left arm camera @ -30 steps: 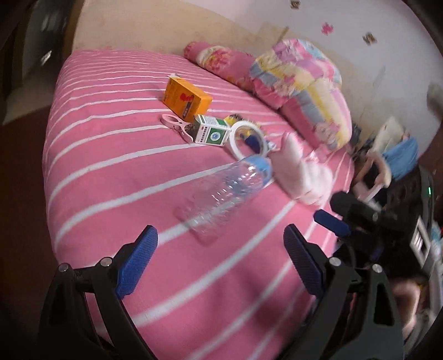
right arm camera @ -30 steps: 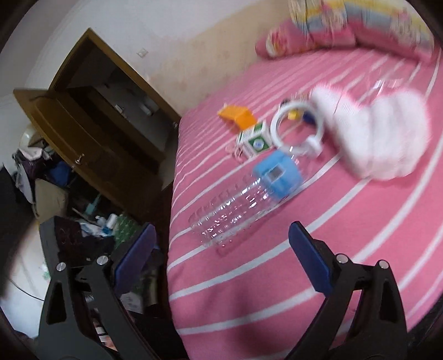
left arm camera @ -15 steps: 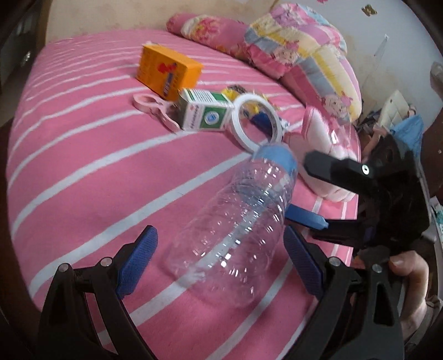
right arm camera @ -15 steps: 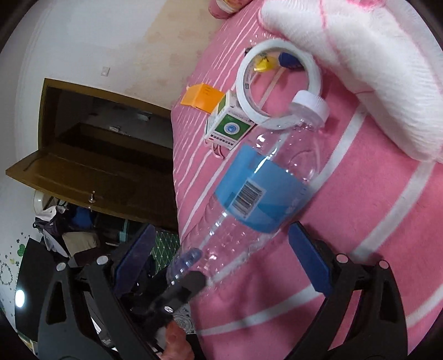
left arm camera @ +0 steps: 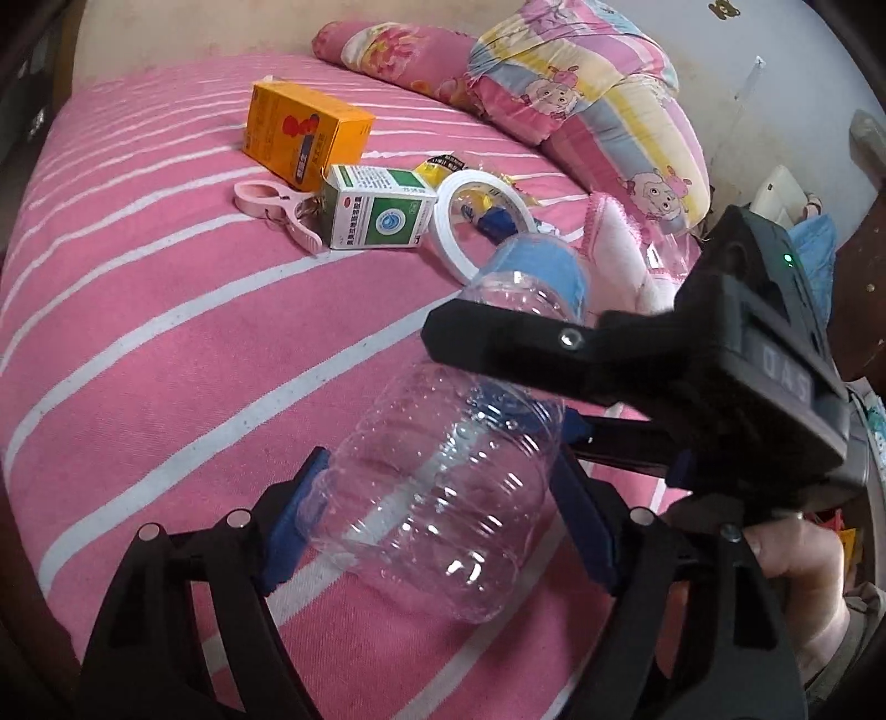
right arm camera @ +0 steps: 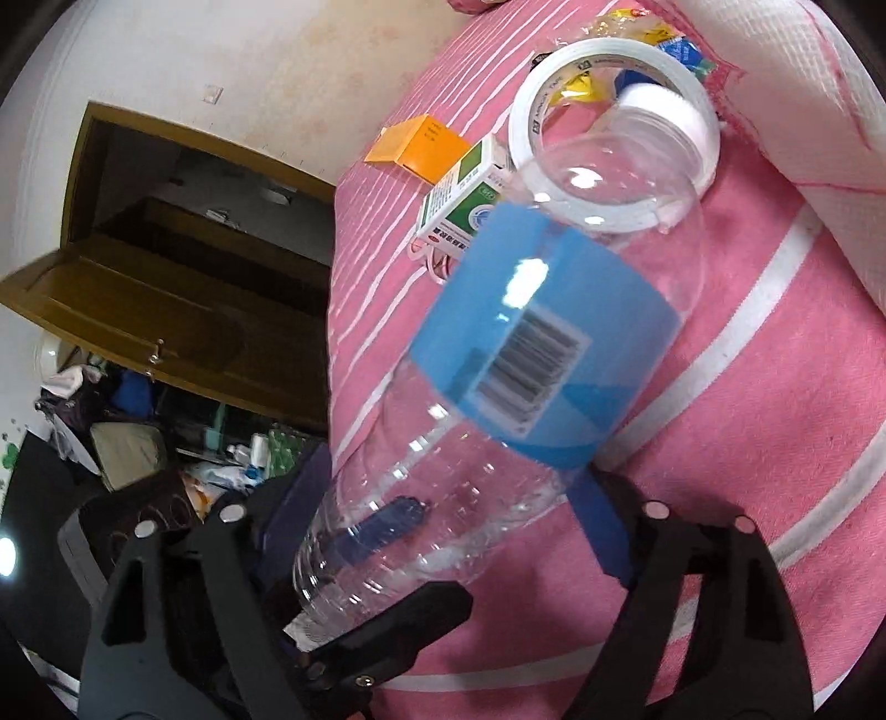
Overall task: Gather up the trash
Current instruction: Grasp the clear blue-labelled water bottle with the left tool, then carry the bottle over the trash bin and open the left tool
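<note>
A clear empty plastic bottle (left arm camera: pixel 443 487) with a blue label and white cap (right arm camera: pixel 664 111) lies on the pink striped bed (left arm camera: pixel 166 360). My left gripper (left arm camera: pixel 437 520) has closed its blue pads on the bottle's base end. My right gripper (right arm camera: pixel 448 531) comes in from the right in the left wrist view and has its pads on the bottle's middle, just below the label (right arm camera: pixel 531 349). In the left wrist view one right finger (left arm camera: pixel 515 349) lies across the top of the bottle.
Past the bottle lie a white tape roll (left arm camera: pixel 482 221), a green-and-white box (left arm camera: pixel 376 216), an orange box (left arm camera: pixel 304 133), a pink clip (left arm camera: pixel 277 210) and snack wrappers (right arm camera: pixel 653 33). A white fluffy cloth (right arm camera: pixel 803 99) and pillows (left arm camera: pixel 581 111) lie at the right. A wooden cabinet (right arm camera: pixel 166 277) stands beside the bed.
Both grippers have moved in over the bed and closed around the bottle, the left at its base, the right on its middle. The bottle now fills both views.
</note>
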A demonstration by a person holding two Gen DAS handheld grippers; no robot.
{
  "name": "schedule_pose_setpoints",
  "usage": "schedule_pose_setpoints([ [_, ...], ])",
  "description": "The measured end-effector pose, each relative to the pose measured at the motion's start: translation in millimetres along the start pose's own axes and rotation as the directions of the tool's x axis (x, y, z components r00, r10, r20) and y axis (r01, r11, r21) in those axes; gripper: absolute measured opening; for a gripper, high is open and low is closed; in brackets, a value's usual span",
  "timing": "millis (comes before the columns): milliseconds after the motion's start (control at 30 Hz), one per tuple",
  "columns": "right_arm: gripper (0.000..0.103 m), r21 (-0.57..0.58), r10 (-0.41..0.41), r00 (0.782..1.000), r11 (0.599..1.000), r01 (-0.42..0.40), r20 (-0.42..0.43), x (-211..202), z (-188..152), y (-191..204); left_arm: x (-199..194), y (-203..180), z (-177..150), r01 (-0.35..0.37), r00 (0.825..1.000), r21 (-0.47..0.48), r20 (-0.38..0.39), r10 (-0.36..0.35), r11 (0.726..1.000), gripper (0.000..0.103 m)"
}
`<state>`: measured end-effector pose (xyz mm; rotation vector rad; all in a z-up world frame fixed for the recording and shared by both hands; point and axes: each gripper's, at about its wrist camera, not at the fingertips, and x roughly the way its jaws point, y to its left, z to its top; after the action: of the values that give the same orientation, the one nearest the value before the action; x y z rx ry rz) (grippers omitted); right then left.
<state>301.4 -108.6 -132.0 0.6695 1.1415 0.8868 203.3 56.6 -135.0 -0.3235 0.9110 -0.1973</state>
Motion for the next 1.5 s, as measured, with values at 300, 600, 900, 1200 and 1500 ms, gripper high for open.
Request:
schedule_pose_setpoints([
  [300,0.078,-0.088,0.038,0.996,0.996,-0.031,0.076,-27.2,-14.2,23.7,-35.6,-15.9,-6.5,0.031,0.996,-0.008,0.079,-0.03,0.999,0.072],
  [600,0.078,-0.151,0.089,0.984,0.986,-0.066,0.151,-88.2,-54.8,55.0,-98.5,-71.3,-36.2,0.033,0.987,0.045,0.159,-0.04,0.998,0.069],
  [900,0.078,-0.164,0.098,0.965,0.985,-0.059,0.245,-179.0,-109.6,69.2,-146.7,-151.6,-74.7,0.072,0.983,0.15,0.157,-0.095,0.986,0.068],
  [1200,0.078,-0.137,0.081,0.922,0.99,-0.031,0.38,-277.4,-154.5,47.4,-157.3,-238.3,-102.2,0.148,0.977,0.276,0.107,-0.184,0.95,0.068],
  [1500,0.078,-0.008,0.01,0.878,1.0,-0.007,0.478,-345.1,-195.9,-9.2,-113.2,-319.3,-130.8,0.232,0.972,0.368,-0.049,-0.231,0.901,0.068],
])
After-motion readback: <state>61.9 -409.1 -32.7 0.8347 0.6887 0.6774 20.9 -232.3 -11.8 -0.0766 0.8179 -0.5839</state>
